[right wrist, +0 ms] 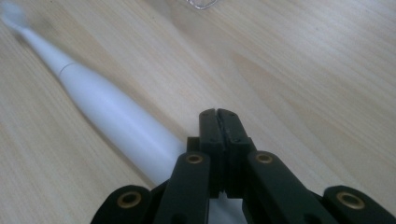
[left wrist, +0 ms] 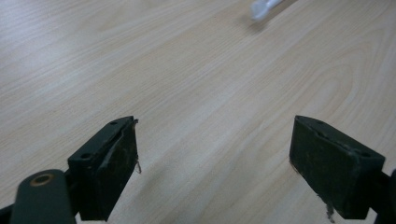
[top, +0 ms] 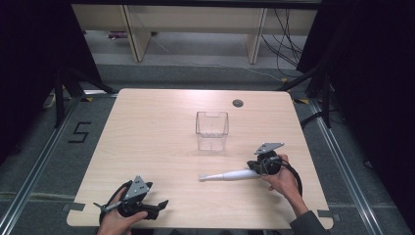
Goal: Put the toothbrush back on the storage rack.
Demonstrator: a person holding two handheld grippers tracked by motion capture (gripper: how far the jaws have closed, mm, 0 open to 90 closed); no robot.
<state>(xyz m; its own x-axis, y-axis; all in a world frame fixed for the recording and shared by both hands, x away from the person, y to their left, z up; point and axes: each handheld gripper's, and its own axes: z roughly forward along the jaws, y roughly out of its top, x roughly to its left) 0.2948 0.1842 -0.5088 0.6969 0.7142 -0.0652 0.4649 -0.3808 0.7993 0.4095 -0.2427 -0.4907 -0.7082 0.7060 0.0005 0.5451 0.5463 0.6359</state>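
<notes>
A white electric toothbrush (top: 230, 175) lies flat on the wooden table (top: 147, 122), brush head toward the left. My right gripper (top: 255, 166) rests at its handle end, jaws shut. In the right gripper view the closed right gripper (right wrist: 218, 114) has nothing between its pads, and the toothbrush (right wrist: 107, 112) runs along its left side and passes under the linkage. My left gripper (top: 159, 208) sits near the front left edge in a hand. Seen in its own view, the left gripper (left wrist: 215, 158) stands open over bare wood, with the toothbrush (left wrist: 264, 8) tip far off.
A clear plastic container (top: 212, 129) stands upright behind the toothbrush, near the table's middle; its corner (right wrist: 201, 3) shows in the right gripper view. A round cable hole (top: 238, 103) lies at the back. Black curtains and cables surround the table.
</notes>
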